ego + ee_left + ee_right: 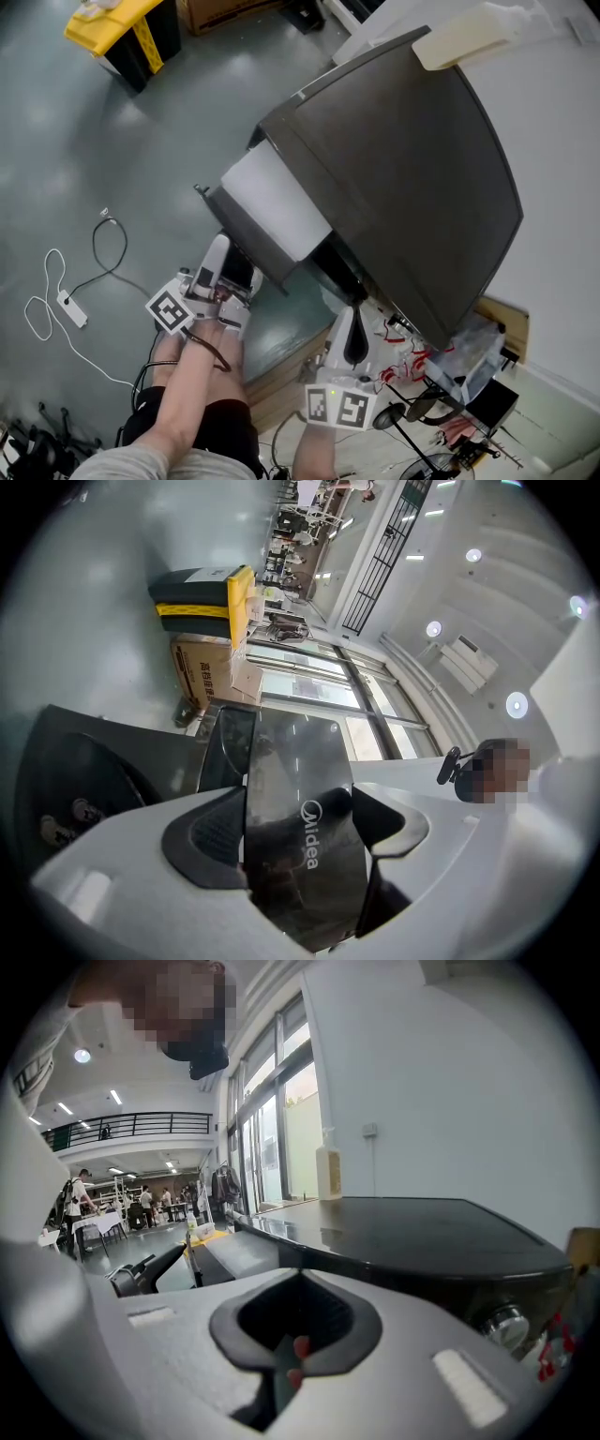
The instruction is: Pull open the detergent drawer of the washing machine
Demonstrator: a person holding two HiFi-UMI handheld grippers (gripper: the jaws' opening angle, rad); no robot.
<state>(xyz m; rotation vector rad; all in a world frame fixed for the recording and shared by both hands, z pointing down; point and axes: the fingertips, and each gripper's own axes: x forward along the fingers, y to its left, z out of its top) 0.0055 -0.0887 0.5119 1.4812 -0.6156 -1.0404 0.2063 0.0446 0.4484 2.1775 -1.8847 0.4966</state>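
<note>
The washing machine (pixel 412 169) fills the head view from centre to 3 o'clock, with a bottle (pixel 464 37) on its top at 1 o'clock. Its drawer (pixel 277 202) juts out toward 8 o'clock, the left gripper (pixel 223 251) at its front edge. On the floor (pixel 141 141), a bin (pixel 127 28) stands at 11 o'clock and a cable (pixel 66 300) lies at 9 o'clock.

- Glossy grey floor (pixel 56 122) with soft patches of reflected light.
- Yellow-and-black bin (pixel 117 23) and a cardboard box (pixel 220 11) at the far side.
- White cable (pixel 71 308) lies looped on the floor.
- Plain white wall (pixel 441 1072), with tall windows (pixel 272 1147) beside it.
- Railed balcony (pixel 131 1125) across the hall.
- Round ceiling lights (pixel 473 555).
</note>
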